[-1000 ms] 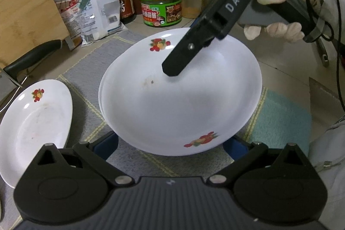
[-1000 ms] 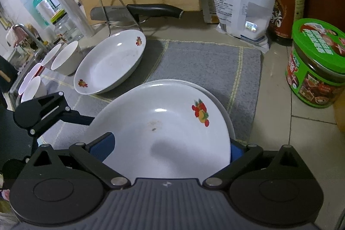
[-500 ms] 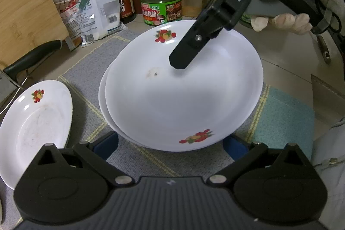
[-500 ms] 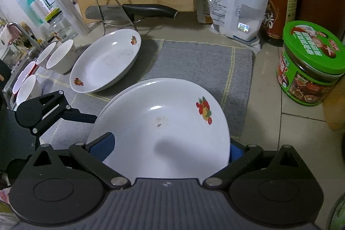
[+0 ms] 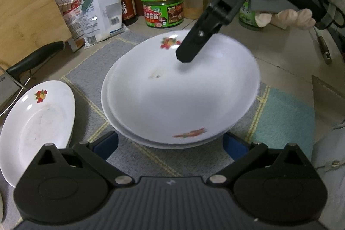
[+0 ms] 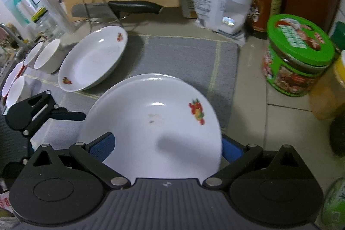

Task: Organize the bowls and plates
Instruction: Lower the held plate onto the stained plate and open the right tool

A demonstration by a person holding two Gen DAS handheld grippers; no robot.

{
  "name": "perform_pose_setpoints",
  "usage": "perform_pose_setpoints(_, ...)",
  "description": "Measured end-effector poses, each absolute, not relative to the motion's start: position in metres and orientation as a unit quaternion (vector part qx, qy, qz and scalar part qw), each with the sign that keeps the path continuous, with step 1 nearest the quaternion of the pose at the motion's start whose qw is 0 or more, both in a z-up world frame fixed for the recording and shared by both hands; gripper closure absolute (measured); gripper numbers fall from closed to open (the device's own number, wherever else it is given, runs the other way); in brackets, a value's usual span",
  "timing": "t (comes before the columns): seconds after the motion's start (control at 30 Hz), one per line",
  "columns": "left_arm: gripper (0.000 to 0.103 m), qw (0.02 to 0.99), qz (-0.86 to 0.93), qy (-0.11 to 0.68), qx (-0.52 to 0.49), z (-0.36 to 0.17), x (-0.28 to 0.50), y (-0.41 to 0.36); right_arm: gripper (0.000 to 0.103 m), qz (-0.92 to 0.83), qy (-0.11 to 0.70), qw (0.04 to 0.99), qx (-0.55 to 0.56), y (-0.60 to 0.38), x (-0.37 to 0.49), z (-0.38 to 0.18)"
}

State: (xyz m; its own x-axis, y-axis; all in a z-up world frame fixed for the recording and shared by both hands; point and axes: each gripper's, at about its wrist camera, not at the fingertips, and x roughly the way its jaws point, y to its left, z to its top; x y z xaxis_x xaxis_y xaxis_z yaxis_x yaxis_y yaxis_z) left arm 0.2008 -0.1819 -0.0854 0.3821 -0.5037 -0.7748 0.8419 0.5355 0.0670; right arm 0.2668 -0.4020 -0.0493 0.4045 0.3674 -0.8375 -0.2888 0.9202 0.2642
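A white fruit-print plate [image 5: 183, 96] lies blurred on a second plate whose rim [image 5: 107, 109] shows at the left, both on a grey mat [image 5: 90, 70]. My right gripper [image 6: 168, 139] is open and points steeply down at the top plate [image 6: 151, 122], jaws wide apart at its near rim. The left wrist view shows one of its fingers [image 5: 186, 55] just above the plate's far side, held by a gloved hand [image 5: 286, 16]. My left gripper [image 5: 170, 137] is open, low over the mat, its pads either side of the stack's near rim. A third plate [image 5: 36, 122] sits to the left.
Several white bowls [image 6: 47, 57] stand beyond the third plate [image 6: 92, 61]. A knife [image 6: 133, 8] on a wire stand, a cutting board, bags, bottles and a green jar [image 6: 297, 57] line the back. A teal cloth [image 5: 284, 122] lies to the right of the mat.
The top plate has moved left with the right gripper and come down, from overhanging the lower plate's right side to nearly centred on it. The left gripper has stayed put.
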Motion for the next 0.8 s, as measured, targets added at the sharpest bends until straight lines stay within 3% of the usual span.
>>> perform_pose_setpoints(0.27, 0.001, 0.808, -0.413, 0.354, 0.228, -0.086, 0.197, -0.179, 0.0, 0.192, 0.476, 0.858, -0.022, -0.387, 0.252, -0.04)
perform_pose_setpoints(0.8, 0.001, 0.902, -0.294, 0.301, 0.097, -0.053, 0.167, -0.115, 0.0, 0.103, 0.354, 0.923, -0.108, -0.347, 0.205, -0.023)
